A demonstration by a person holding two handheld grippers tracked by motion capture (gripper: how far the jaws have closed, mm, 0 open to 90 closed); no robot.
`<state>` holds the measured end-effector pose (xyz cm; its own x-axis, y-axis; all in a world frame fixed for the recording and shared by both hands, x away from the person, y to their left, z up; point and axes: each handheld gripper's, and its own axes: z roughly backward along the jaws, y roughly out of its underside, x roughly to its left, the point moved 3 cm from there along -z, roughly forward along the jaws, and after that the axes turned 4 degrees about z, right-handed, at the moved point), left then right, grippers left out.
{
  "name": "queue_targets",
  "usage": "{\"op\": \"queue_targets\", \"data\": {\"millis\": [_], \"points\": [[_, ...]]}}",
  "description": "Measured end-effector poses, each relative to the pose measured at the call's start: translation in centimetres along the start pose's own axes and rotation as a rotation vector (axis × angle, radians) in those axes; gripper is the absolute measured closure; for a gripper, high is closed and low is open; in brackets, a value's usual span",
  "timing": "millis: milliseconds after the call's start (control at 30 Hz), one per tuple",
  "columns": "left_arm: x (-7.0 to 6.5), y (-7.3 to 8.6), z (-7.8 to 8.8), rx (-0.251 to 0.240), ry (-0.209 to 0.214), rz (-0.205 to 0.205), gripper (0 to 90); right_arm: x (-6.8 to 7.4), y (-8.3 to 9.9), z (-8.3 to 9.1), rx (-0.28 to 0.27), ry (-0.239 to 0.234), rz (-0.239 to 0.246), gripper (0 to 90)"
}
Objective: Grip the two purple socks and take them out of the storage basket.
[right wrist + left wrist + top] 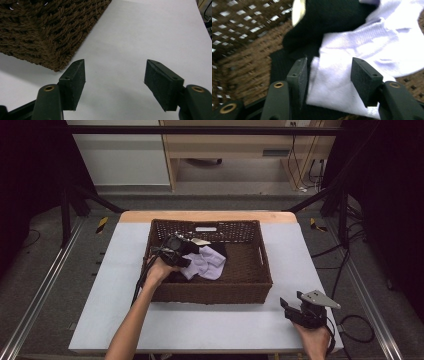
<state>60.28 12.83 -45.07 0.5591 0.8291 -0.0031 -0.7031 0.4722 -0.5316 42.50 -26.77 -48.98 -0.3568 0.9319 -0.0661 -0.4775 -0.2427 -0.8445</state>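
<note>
A brown woven basket (210, 292) stands on the white table top (200, 325). Inside it lie a pale lavender cloth (207, 262) and a black cloth (221, 249). My left gripper (190, 256) reaches into the basket from the left. In the left gripper view its jaws (329, 67) straddle a fold of the lavender cloth (362, 42) with a gap at each pad, so it is open. The black cloth (332, 17) lies just beyond. My right gripper (292, 301) hovers open over the table at the front right, with nothing between its jaws (115, 67).
The basket's front right corner (45, 30) sits close to the left of the right jaws. The basket wall (249, 62) rises left of the left jaws. A pale tag (298, 10) lies on the black cloth. Bare table (150, 30) stretches beyond the right gripper.
</note>
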Motion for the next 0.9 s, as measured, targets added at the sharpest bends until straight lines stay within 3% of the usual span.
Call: {"op": "queue_targets", "data": {"millis": [300,367,467,500,567,667,733,900], "points": [[0.2,0.2,0.0,0.086,0.056,0.072,82.8,0.0,0.0,0.0,0.0,0.001,0.002,33.4],[0.3,0.2,0.2,0.074,0.064,0.076,89.0,0.0,0.0,0.1,-0.001,0.001,0.001,33.5],[0.4,0.1,0.5,0.035,0.051,0.089,89.2,-0.1,0.0,0.1,-0.002,0.003,0.002,33.5],[0.4,0.1,0.5,0.035,0.051,0.089,88.9,-0.1,0.0,0.1,-0.002,0.003,0.002,33.5],[0.4,-0.1,0.5,-0.017,-0.017,0.079,62.7,-0.1,0.0,0.1,-0.006,0.003,0.001,33.4],[0.2,-0.1,0.2,-0.028,-0.025,0.041,41.0,-0.1,0.0,0.2,-0.006,0.003,0.002,33.4],[0.2,-0.1,0.0,-0.033,-0.021,0.025,40.8,-0.1,0.0,0.1,-0.005,0.003,0.0,33.4],[-0.1,0.0,-0.6,0.024,0.01,0.029,42.2,0.0,0.0,0.1,-0.004,0.0,0.0,33.4]]}}
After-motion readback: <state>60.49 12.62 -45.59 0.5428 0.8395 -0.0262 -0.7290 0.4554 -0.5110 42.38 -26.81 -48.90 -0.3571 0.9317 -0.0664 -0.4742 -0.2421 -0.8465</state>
